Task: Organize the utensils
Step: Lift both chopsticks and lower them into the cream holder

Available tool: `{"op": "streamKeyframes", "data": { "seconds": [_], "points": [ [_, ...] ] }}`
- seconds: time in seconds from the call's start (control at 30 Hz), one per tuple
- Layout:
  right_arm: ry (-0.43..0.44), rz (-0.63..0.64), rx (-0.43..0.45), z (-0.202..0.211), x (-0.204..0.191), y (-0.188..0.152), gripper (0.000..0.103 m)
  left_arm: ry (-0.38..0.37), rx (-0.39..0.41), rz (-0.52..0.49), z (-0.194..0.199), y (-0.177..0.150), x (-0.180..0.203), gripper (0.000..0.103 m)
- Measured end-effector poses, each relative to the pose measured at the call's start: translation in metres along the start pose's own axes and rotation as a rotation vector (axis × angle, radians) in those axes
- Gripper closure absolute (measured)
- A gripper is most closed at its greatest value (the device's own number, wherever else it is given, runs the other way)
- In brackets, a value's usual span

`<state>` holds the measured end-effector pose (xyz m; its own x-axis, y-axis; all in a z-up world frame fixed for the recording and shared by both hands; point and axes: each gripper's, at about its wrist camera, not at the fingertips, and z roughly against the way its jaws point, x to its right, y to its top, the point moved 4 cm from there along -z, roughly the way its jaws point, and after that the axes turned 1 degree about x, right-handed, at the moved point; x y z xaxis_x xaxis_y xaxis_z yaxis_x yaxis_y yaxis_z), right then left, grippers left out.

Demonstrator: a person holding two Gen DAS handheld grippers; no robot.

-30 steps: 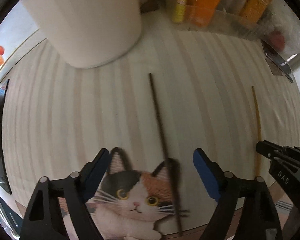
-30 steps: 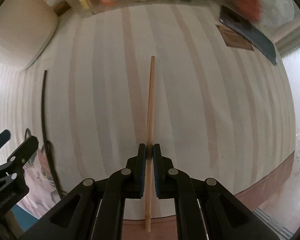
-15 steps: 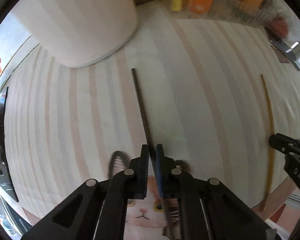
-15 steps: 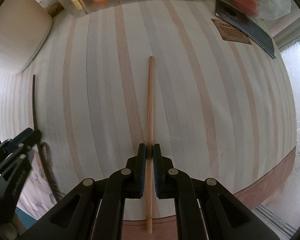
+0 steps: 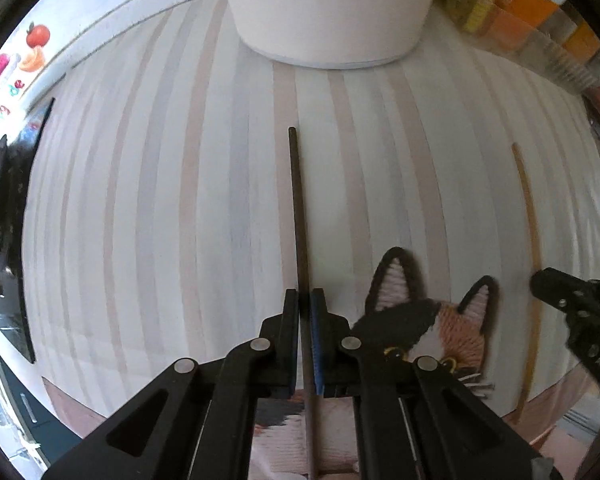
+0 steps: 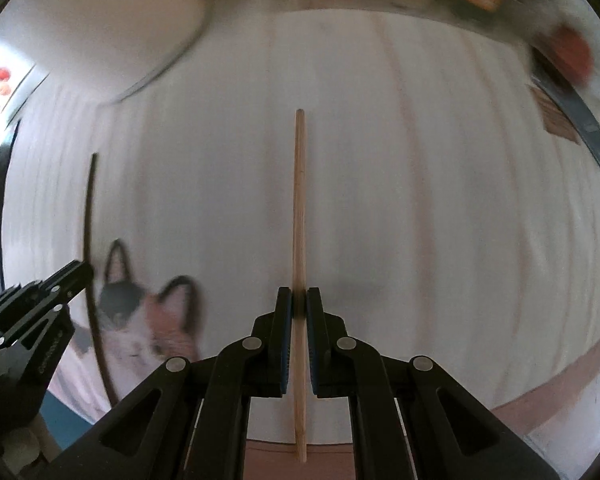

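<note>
Surface: pale tablecloth [image 5: 160,208] with faint pink and grey stripes, a large white cylindrical container [image 5: 328,12] at the far edge, a row of orange and yellow packets [image 5: 512,12] beside it.

Left wrist view: left gripper [image 5: 305,304] clamped on a thin dark brown chopstick [image 5: 298,208], pads pressing both sides, rod running straight ahead between the jaws toward the white container. Just to the right, a flat calico cat-face mat [image 5: 432,320] of woven fabric lying on the cloth. Further right, a pale wooden chopstick [image 5: 530,216], with the black body of the other tool over its near part.

Right wrist view, blurred: right gripper [image 6: 299,300] closed on the pale wooden chopstick, stick parallel to the stripes, near end past the cloth edge. Dark chopstick and cat mat at far left, well apart from the wooden one.

Step in hand, by judgement: both sticks gripped, carry stage. Next move: lift clear of the cloth, bring both to a common place, likely the white container; keep grips firm, tips level.
</note>
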<state>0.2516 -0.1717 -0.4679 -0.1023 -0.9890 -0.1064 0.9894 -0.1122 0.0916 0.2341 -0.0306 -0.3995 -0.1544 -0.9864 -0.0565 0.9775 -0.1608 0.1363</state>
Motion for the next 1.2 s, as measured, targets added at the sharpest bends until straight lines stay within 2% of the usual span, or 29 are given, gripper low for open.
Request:
{"op": "streamKeyframes", "data": {
  "seconds": [0.17,0.4,0.57,0.7,0.93,1.2],
  "points": [
    [-0.049,0.066,-0.013,-0.005,-0.022,0.007,0.095,-0.029,-0.012,0.009,0.000,0.008,-0.015,0.099],
    [-0.047,0.037,-0.043,-0.007,-0.020,0.029,0.095,-0.052,-0.020,0.004,-0.004,0.023,-0.054,0.098],
    [-0.082,0.050,-0.027,-0.014,-0.028,0.035,0.095,-0.055,-0.018,0.040,-0.003,0.030,-0.053,0.099],
    [-0.017,0.060,-0.053,-0.014,-0.042,0.038,0.095,-0.060,-0.019,0.040,-0.002,0.029,-0.054,0.099],
    [-0.033,0.080,-0.079,-0.016,-0.050,0.049,0.095,-0.046,-0.015,0.037,-0.003,0.036,-0.059,0.098],
    [-0.091,0.101,-0.074,-0.011,-0.063,0.054,0.095,-0.022,-0.004,0.028,-0.001,0.034,-0.045,0.099]
  ]
}}
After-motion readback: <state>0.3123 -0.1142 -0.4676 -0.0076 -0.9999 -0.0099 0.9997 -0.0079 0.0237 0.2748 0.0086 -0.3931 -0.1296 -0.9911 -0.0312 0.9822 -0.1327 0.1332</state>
